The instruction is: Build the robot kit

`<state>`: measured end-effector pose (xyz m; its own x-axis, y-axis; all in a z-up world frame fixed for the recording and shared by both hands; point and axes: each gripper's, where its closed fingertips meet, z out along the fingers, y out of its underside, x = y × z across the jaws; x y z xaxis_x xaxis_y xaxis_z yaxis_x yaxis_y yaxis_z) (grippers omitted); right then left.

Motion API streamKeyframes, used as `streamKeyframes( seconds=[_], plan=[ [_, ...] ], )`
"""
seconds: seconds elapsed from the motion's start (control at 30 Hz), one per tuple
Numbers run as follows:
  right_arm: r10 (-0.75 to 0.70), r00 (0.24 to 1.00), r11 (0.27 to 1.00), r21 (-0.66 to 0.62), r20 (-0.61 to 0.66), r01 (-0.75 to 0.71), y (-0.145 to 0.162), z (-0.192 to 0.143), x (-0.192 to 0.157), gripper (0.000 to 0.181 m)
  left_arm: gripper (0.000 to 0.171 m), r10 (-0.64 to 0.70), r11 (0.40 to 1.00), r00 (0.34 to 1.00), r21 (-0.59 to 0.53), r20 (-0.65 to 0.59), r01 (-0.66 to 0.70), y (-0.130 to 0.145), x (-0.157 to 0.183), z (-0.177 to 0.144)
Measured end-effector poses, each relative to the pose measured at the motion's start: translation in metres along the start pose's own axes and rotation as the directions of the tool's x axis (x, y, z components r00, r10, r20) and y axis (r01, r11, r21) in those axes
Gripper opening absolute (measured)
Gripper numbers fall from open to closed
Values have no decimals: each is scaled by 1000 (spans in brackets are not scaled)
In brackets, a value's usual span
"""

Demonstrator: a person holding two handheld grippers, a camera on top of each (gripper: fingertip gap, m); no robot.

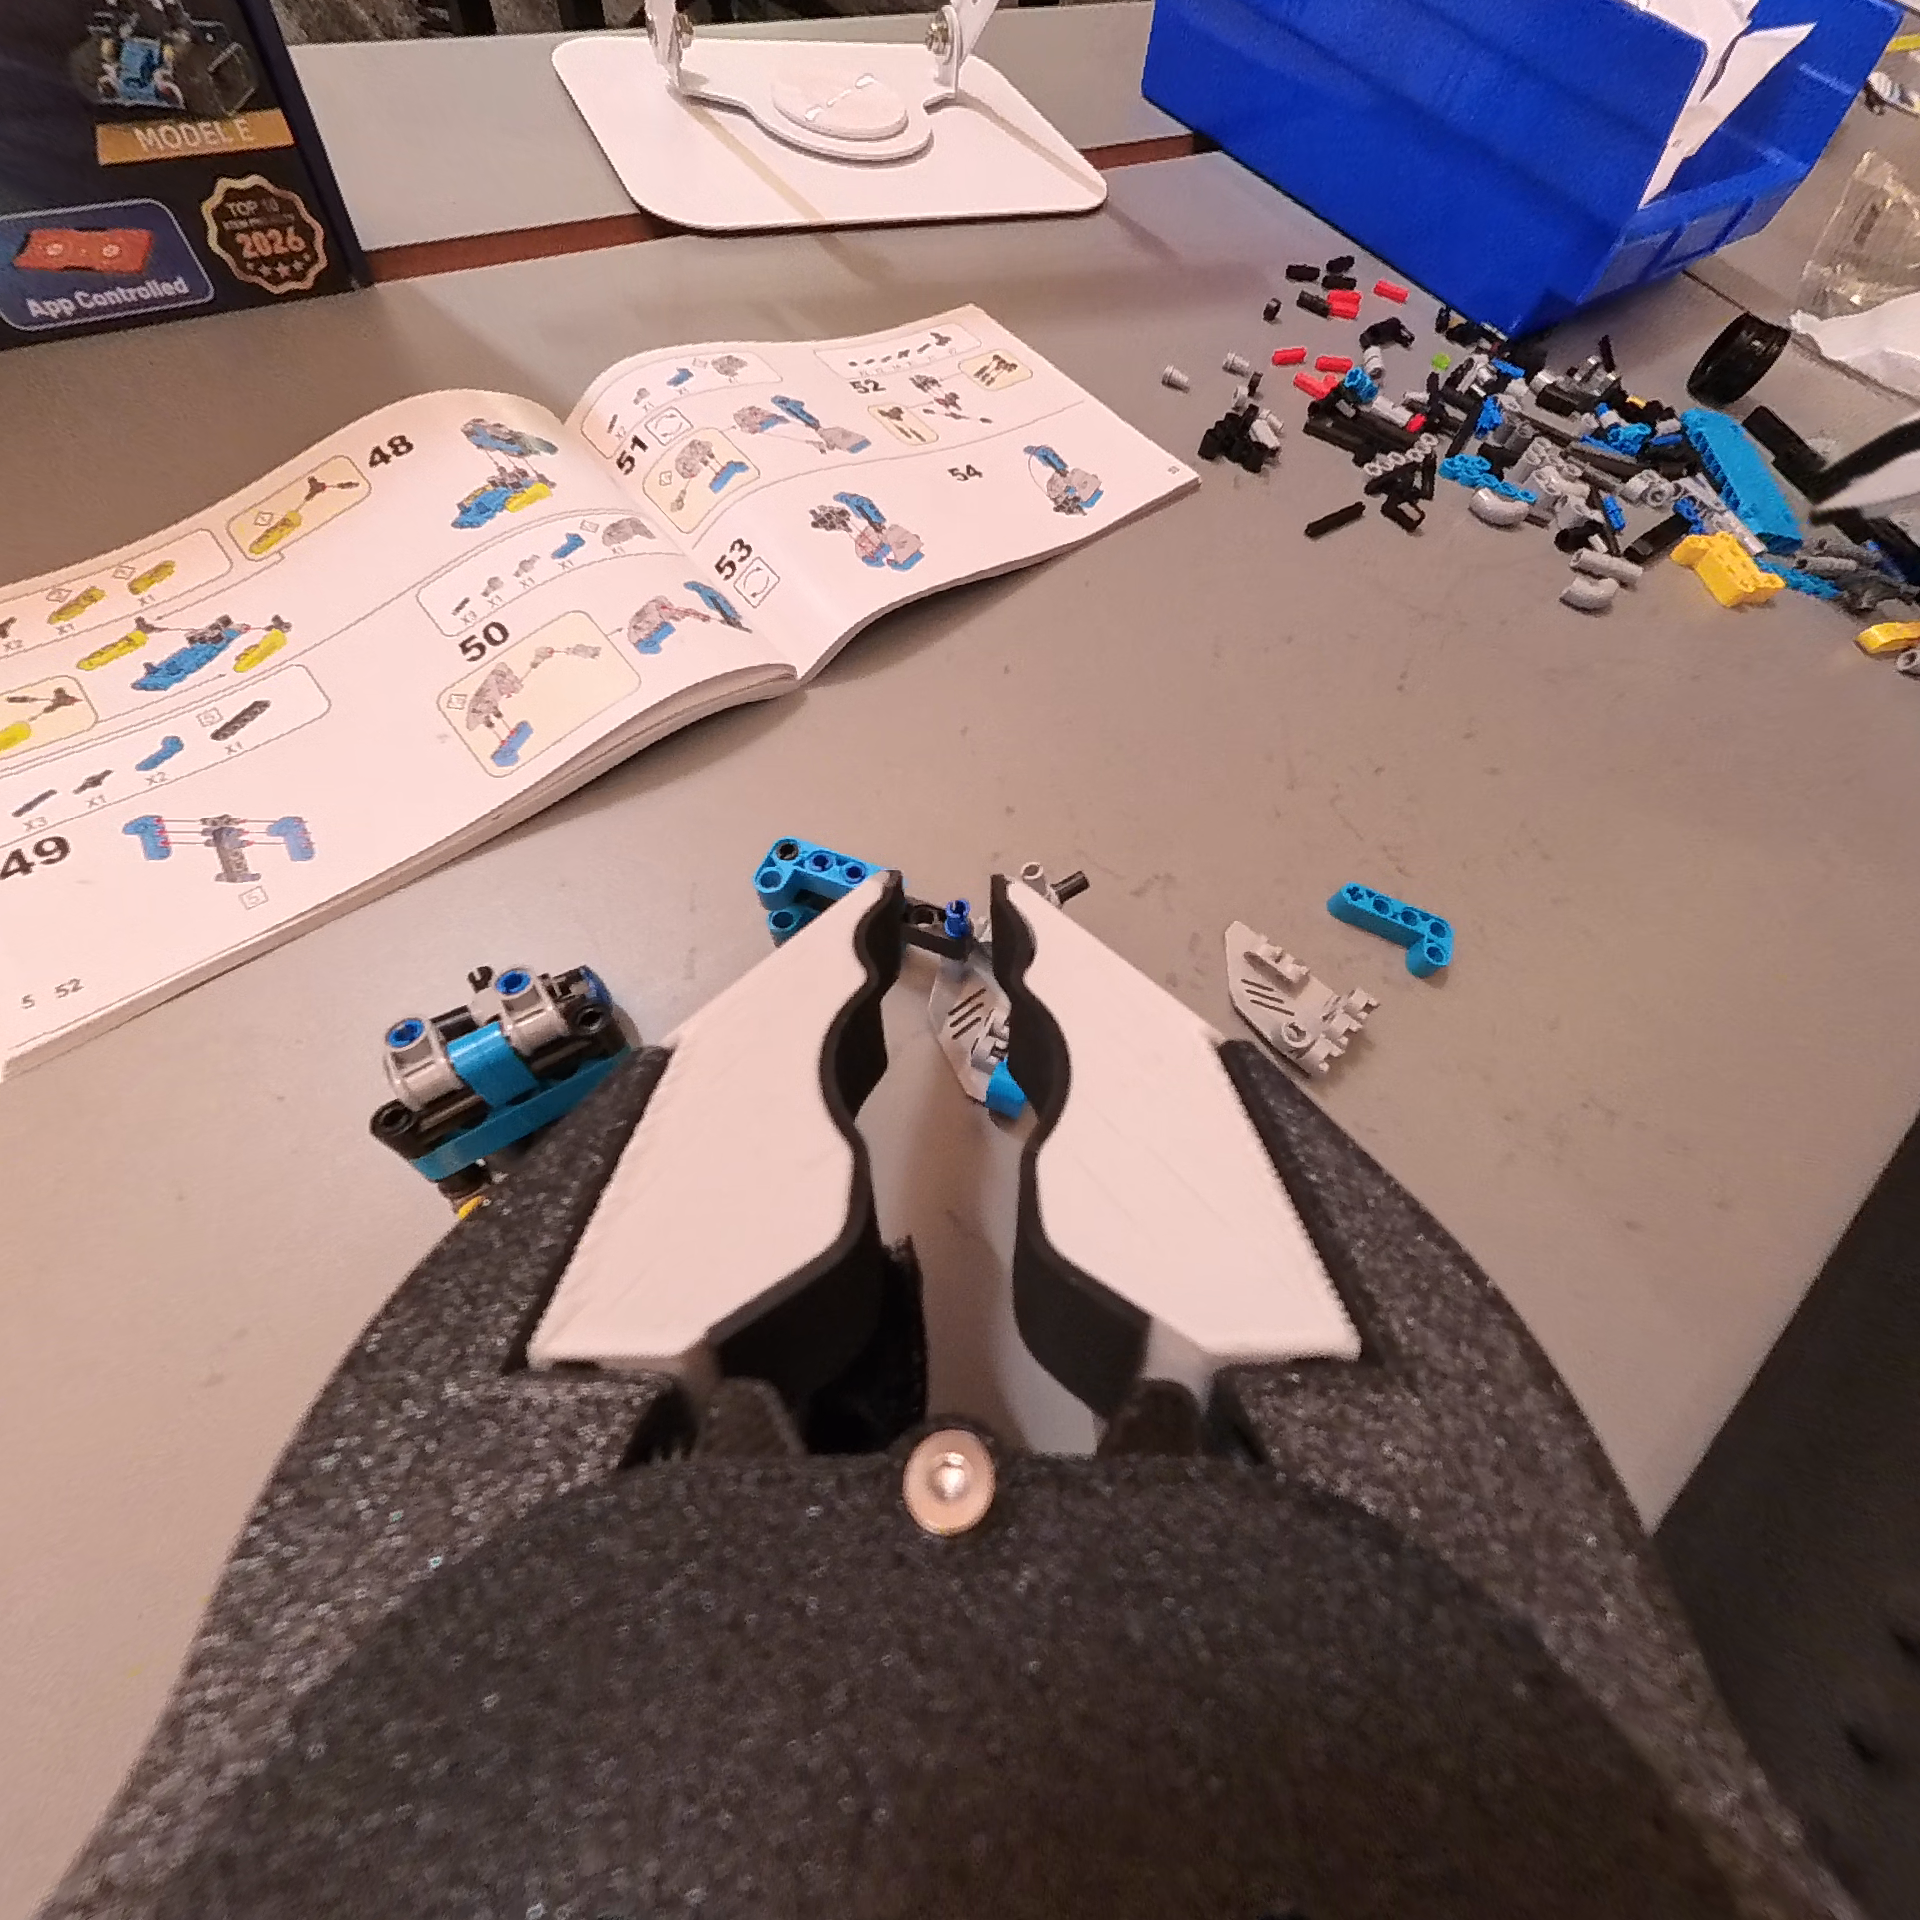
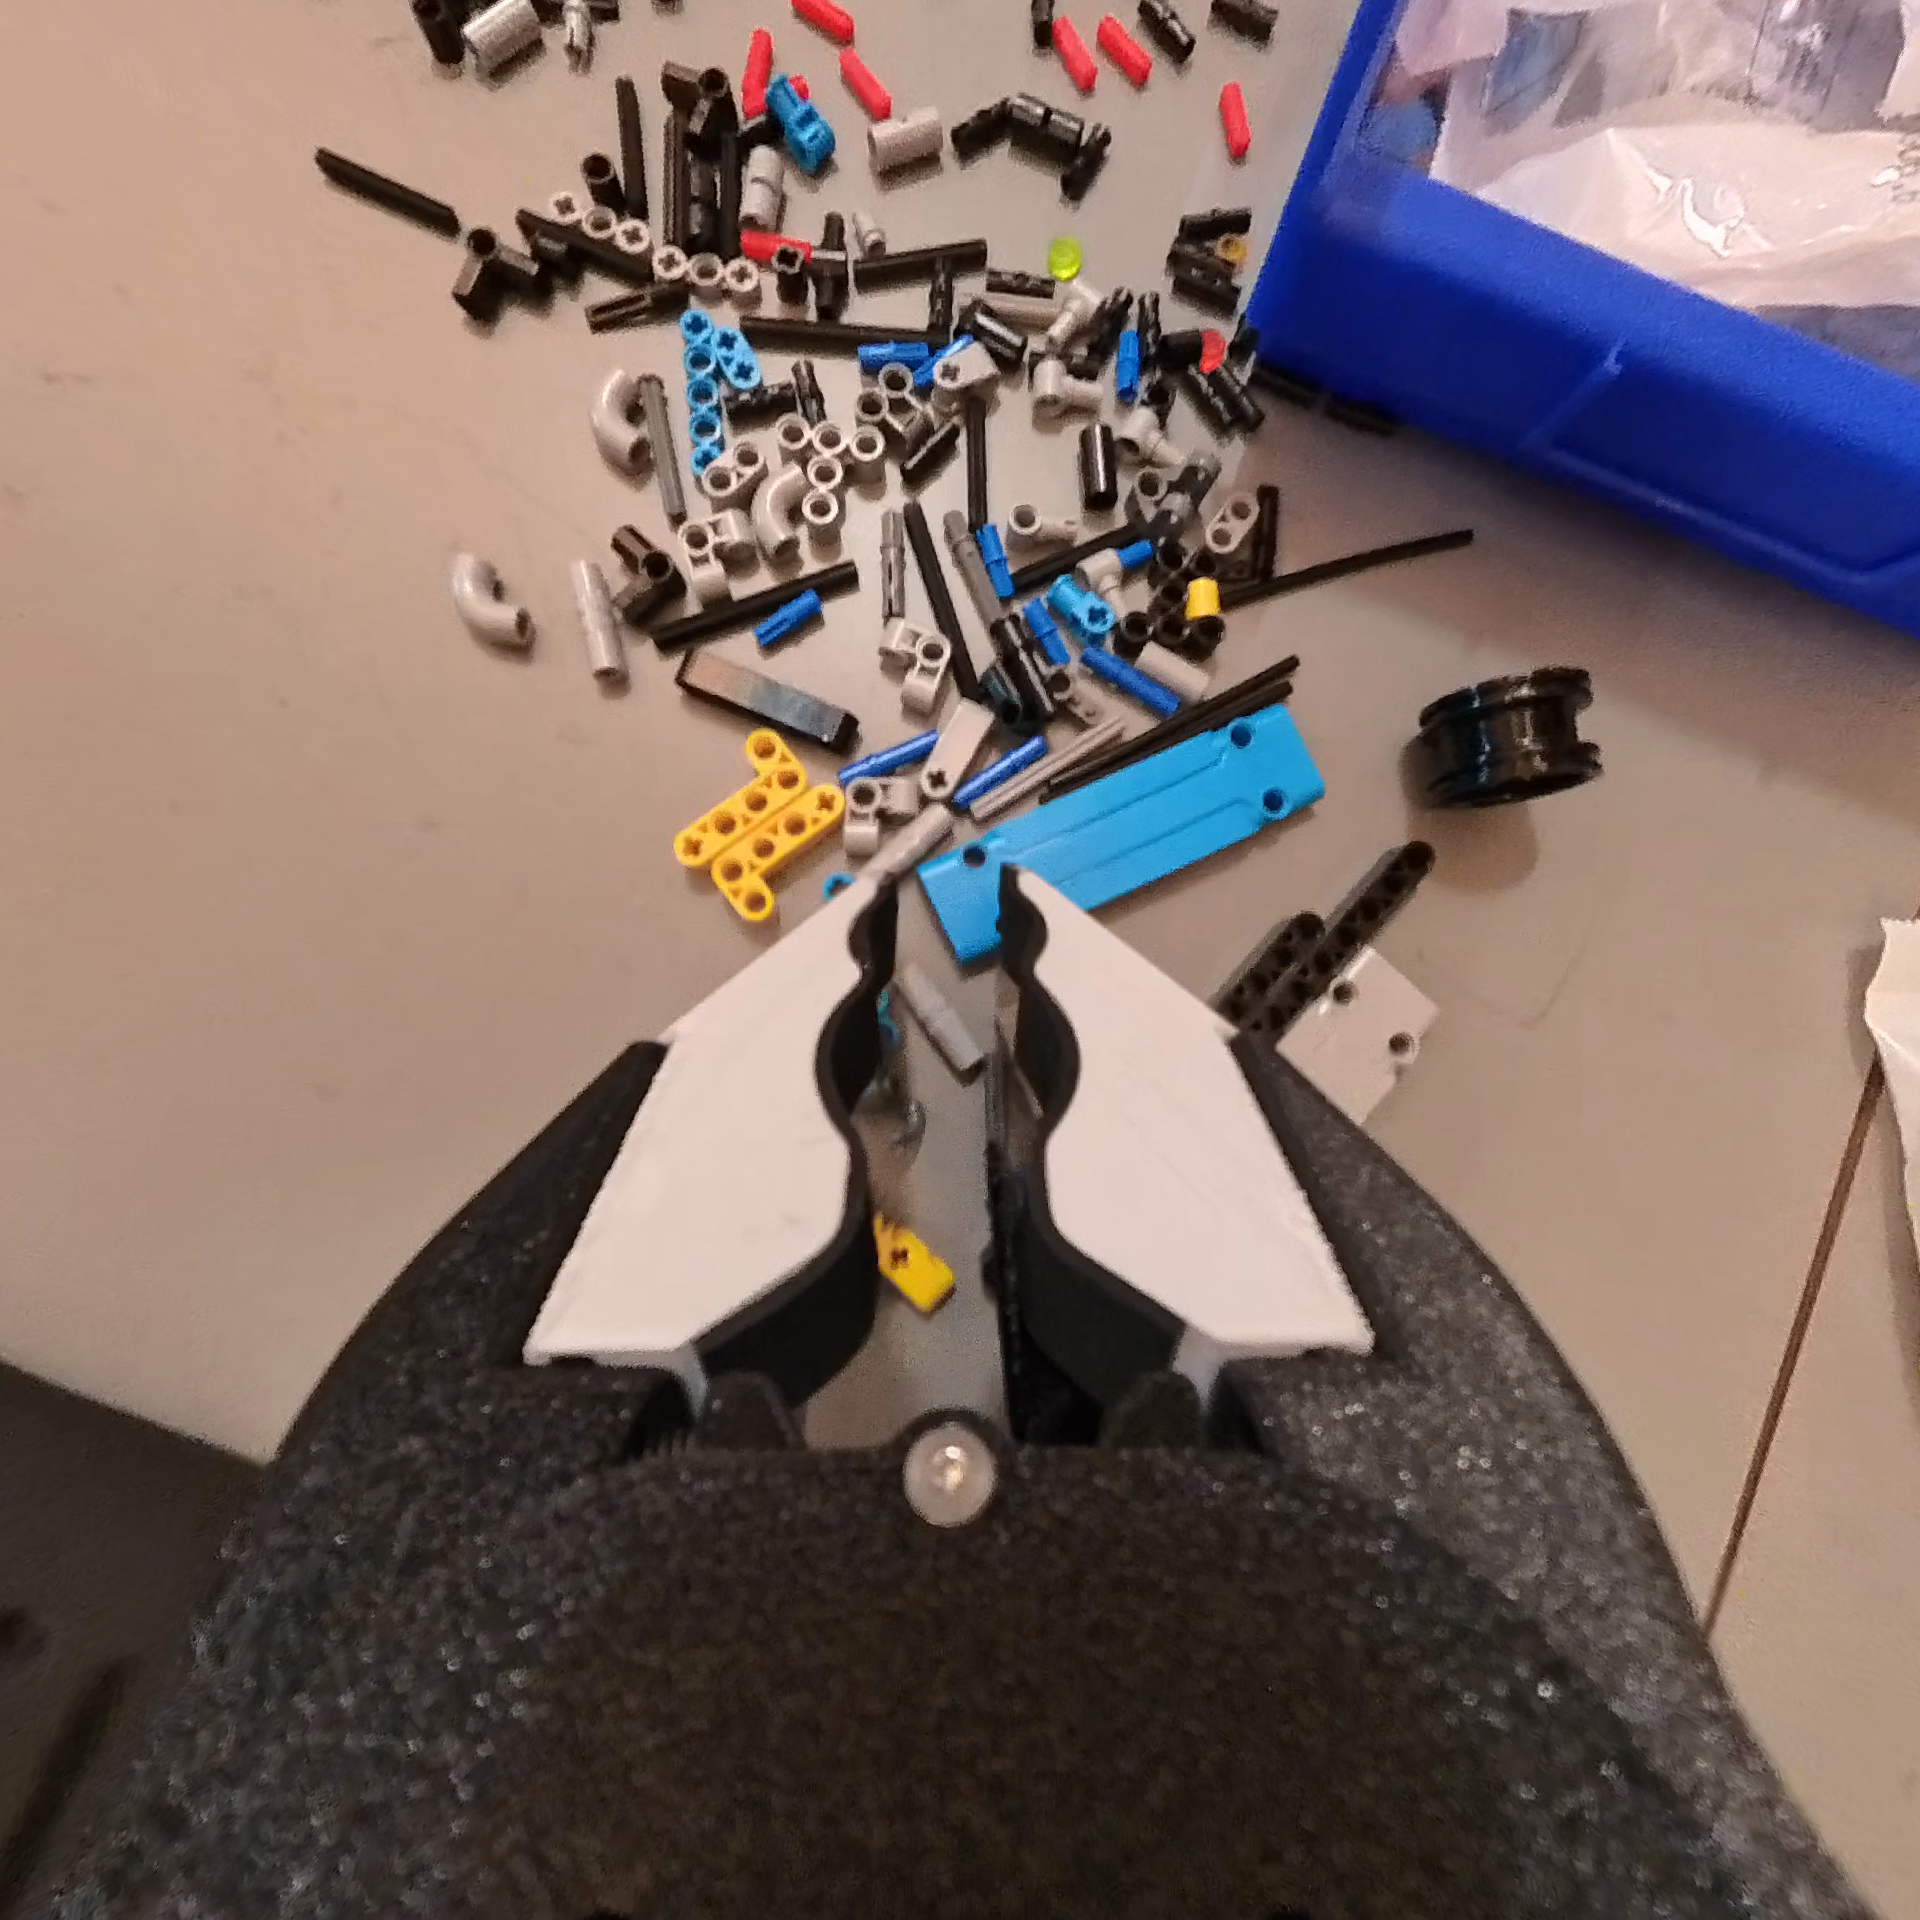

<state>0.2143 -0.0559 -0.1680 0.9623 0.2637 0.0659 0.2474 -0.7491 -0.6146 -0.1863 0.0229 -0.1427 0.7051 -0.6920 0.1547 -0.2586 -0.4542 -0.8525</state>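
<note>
The left gripper (image 1: 943, 894), jaws parted, straddles a small grey-and-blue assembly (image 1: 971, 1023). The right gripper (image 2: 948, 883), also unclenched, hovers over one long blue panel (image 2: 1127, 826) and two yellow beams (image 2: 761, 821).

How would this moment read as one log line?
left gripper: open over grey-blue piece | right gripper: open over blue panel, parts pile
</note>
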Motion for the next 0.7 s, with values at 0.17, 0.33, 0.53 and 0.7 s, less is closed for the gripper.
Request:
streamKeyframes(
  seconds=[0.17, 0.33, 0.53, 0.7],
  plan=[
    [-3, 999, 999, -54, -51, 0, 26, -16, 20, 19, 16, -1, 1000, 1000, -1, -4, 1, 0, 1, 0],
    [-26, 1000, 995, -93, -6, 25, 49, -32, 11, 19, 16, -1, 1000, 1000, -2, 0, 1, 0, 0, 0],
    [-5, 998, 998, -69, 63, 10, 60, -43, -12, 19, 16, 0, 1000, 1000, -6, 6, 0, 1, -1, 1],
    [-18, 993, 997, -69, 114, 26, 61, -44, -29, 19, 16, -3, 1000, 1000, -5, 7, 3, 1, -2, 1]
  ],
)
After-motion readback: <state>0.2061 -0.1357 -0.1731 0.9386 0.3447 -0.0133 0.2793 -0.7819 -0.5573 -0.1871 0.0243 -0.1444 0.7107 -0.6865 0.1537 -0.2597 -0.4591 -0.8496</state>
